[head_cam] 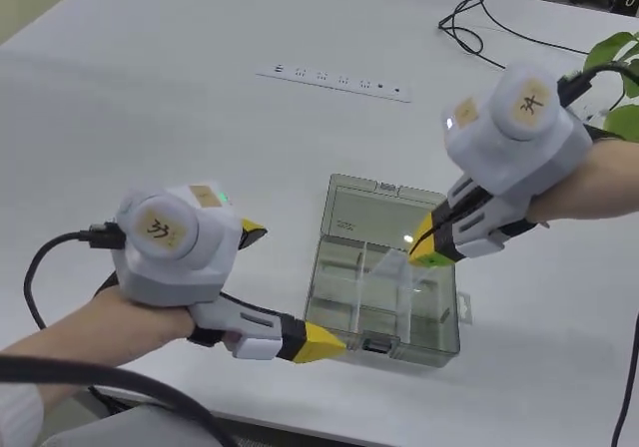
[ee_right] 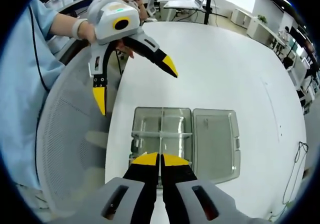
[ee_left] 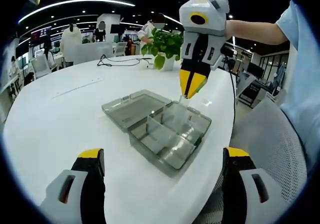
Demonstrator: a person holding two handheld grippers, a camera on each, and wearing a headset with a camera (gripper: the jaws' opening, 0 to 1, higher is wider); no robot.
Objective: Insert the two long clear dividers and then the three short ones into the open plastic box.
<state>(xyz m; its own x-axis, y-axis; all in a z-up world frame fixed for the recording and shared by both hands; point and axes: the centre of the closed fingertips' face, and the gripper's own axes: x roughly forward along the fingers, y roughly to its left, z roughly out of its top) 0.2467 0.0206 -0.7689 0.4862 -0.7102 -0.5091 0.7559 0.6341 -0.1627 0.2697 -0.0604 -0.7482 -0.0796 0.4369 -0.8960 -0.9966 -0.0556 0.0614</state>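
While the right gripper (head_cam: 427,252) hangs over the open plastic box (head_cam: 409,345), its jaws are pressed together on the top edge of a clear divider (head_cam: 397,269). The divider runs down from the jaw tips into the box. Whether it is seated cannot be told. In the right gripper view the box lies directly ahead of the closed jaws, with its flat-lying lid (ee_right: 215,139) off to their right.

The left gripper (ee_right: 136,89) has its jaws spread wide and holds nothing. In the left gripper view the box sits ahead of them, centred between the two jaws. In the head view one jaw tip is just beside the box's near corner; contact cannot be confirmed.

Clear partitions (ee_left: 150,126) already stand inside the box, though their number is uncertain. The box rests on a white surface (head_cam: 200,88).
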